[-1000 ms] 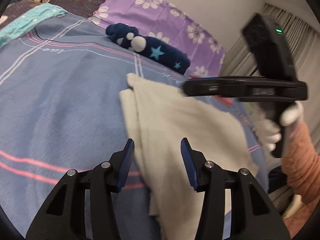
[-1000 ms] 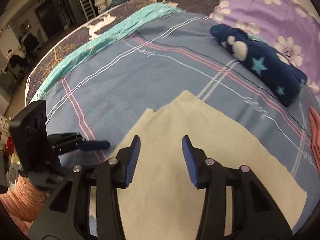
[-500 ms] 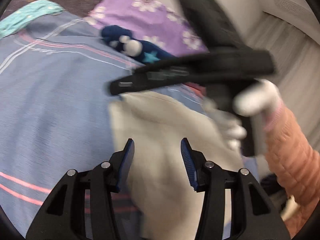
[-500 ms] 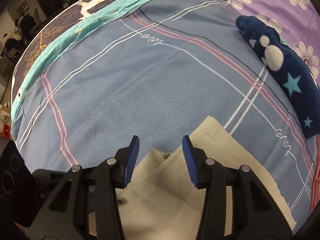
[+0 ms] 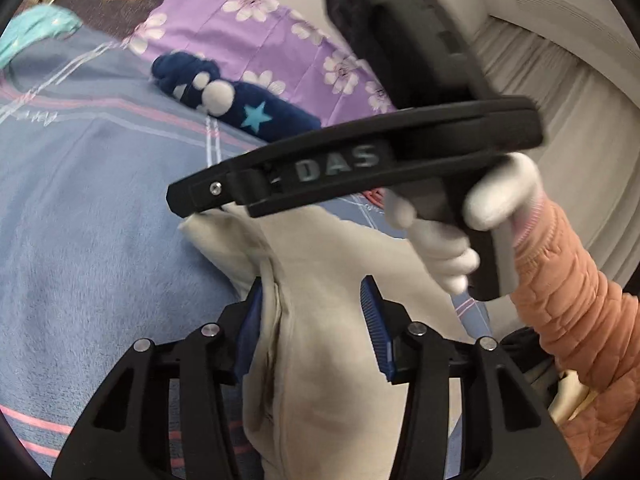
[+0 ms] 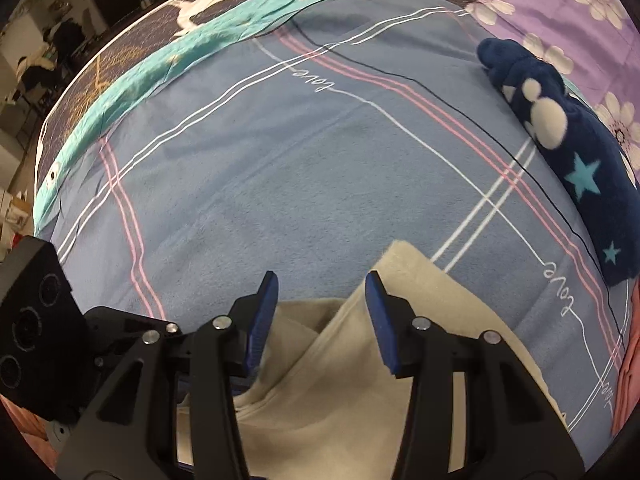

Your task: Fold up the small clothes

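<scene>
A cream garment [image 5: 328, 360] lies part-folded on the blue plaid bedspread [image 5: 100, 240]. My left gripper [image 5: 312, 316] is open low over its near part, both pads apart, and a raised fold edge runs beside the left pad. My right gripper [image 6: 322, 304] is open too, pointing steeply down at the cream garment [image 6: 360, 380], over its far folded edge. In the left wrist view a white-gloved hand [image 5: 500, 196] holds the right gripper, and one of its fingers [image 5: 200, 192] is over the garment's far corner. Neither gripper has cloth pinched.
A navy plush garment [image 6: 580, 152] with stars and white pompoms lies at the back right, against a purple floral cover [image 5: 256, 32]. A teal blanket [image 6: 160, 64] borders the far left. Pink cloth [image 6: 630, 360] shows at the right edge. An orange sleeve [image 5: 568, 300] is at right.
The right gripper has swung in from the right and down over the garment's far corner. The left gripper has slid a little further onto the cream garment. Both jaws are as wide as before.
</scene>
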A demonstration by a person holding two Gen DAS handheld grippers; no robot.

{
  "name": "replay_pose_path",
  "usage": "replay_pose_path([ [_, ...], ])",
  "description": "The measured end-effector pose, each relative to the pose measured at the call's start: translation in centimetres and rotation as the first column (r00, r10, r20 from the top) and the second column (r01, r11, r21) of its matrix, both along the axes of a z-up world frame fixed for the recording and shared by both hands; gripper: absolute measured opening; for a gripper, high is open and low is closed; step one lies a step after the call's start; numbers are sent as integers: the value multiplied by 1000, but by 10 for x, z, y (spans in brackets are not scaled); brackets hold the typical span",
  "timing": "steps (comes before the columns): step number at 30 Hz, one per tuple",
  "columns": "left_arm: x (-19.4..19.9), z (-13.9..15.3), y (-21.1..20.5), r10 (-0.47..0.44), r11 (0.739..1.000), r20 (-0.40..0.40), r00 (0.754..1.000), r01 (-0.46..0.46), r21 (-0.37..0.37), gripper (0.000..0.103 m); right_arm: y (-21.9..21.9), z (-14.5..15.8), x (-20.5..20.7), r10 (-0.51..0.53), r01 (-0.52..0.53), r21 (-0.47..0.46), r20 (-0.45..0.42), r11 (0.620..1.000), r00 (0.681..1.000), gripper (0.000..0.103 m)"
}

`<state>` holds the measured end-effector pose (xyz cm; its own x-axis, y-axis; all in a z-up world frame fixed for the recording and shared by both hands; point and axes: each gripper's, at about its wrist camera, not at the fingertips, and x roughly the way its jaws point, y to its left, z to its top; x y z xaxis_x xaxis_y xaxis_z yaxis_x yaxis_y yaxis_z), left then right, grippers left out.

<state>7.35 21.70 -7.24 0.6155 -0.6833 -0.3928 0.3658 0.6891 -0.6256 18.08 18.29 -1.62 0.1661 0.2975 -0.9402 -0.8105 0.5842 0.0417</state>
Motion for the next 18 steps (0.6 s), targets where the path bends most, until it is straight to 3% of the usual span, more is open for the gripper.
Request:
replay_pose_path([
  [4, -1, -4, 10, 10, 999, -10, 1000, -10, -45, 47, 9, 3, -11, 57, -57, -3, 0, 998, 998, 48],
  [8, -2, -3, 9, 10, 999, 1, 1000, -10, -36, 47, 21, -10, -25, 126, -120, -120, 45, 986, 991, 49],
  [10, -3, -2, 11, 28, 999, 4, 1000, -28, -37, 47, 25, -18, -24, 123, -113, -157, 55, 981, 991, 4],
  [13, -19, -1, 24, 72, 997, -2, 997, -72, -39, 48, 15, -2, -10, 25, -25, -9, 32, 1000, 999, 2],
  [16, -30, -5, 39, 107, 993, -30, 994, -108, -56, 51, -1, 18, 8, -62, 66, 158, -33, 985, 998, 0],
  [18, -30, -17, 45, 117, 991, -96, 989, -123, -61, 52, -5, 20, 18, -96, 108, 192, -73, 975, 993, 0],
])
